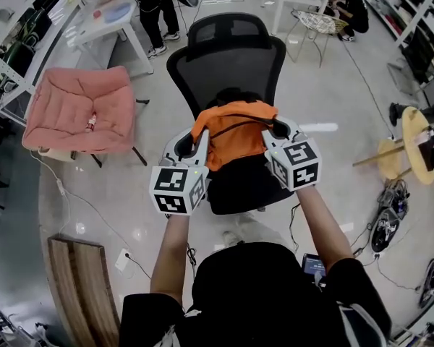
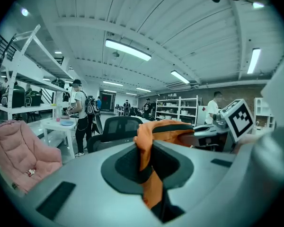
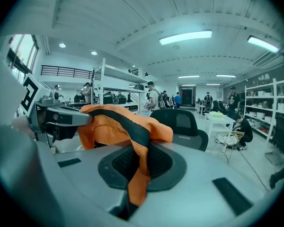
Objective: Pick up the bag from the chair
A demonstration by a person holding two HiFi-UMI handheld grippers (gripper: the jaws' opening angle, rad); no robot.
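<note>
An orange bag [image 1: 233,131] with black straps hangs between my two grippers, lifted above the seat of the black mesh office chair [image 1: 228,56]. My left gripper [image 1: 200,137] is shut on the bag's left edge; in the left gripper view orange fabric [image 2: 149,164] runs pinched between the jaws. My right gripper [image 1: 269,133] is shut on the bag's right edge, and the right gripper view shows the orange fabric with its black strap [image 3: 137,167] clamped there. The chair's backrest [image 2: 120,125] stands behind the bag.
A pink cushioned chair [image 1: 79,110] stands to the left. White tables [image 1: 108,16] with people beside them sit at the back. A round wooden stool [image 1: 412,147] and cables lie on the floor at right. A wooden board [image 1: 79,280] lies at lower left.
</note>
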